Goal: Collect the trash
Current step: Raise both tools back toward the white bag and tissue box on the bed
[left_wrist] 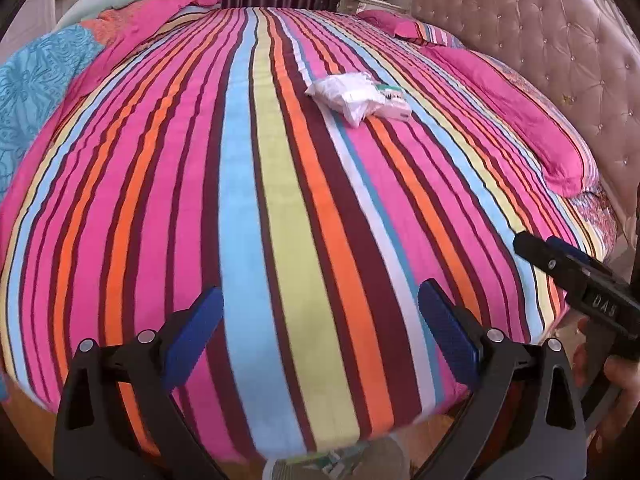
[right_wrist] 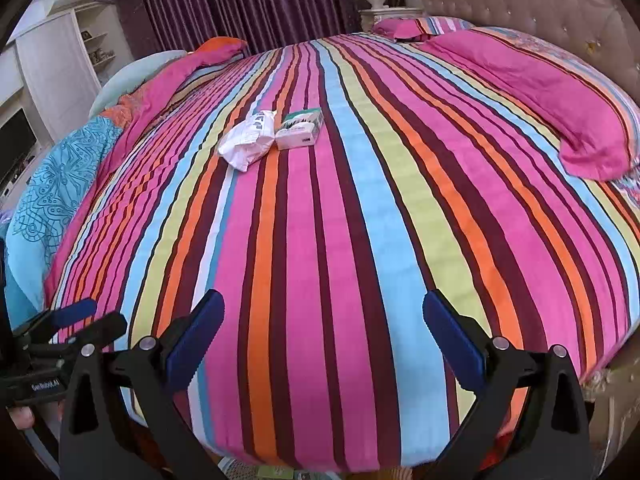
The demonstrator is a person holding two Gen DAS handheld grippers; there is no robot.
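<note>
Surface: a wide bed is covered by a striped sheet in pink, orange, blue, yellow and maroon, with the stripes running away from both cameras.
Trash: a crumpled white plastic bag and a small white-and-green cardboard box are seen lying on the sheet, touching each other, far up the bed and well apart from both grippers.
Bedding: long pink pillows are laid along the right side; a turquoise patterned quilt is bunched at the left edge.
Room: a padded, buttoned beige headboard is set on the right, purple curtains are hung behind the bed, and white shelving is placed at the left.
Left gripper: blue-padded fingers are spread wide over the near edge of the bed, with nothing held.
Right gripper: likewise spread wide and empty, beside the left one.
</note>
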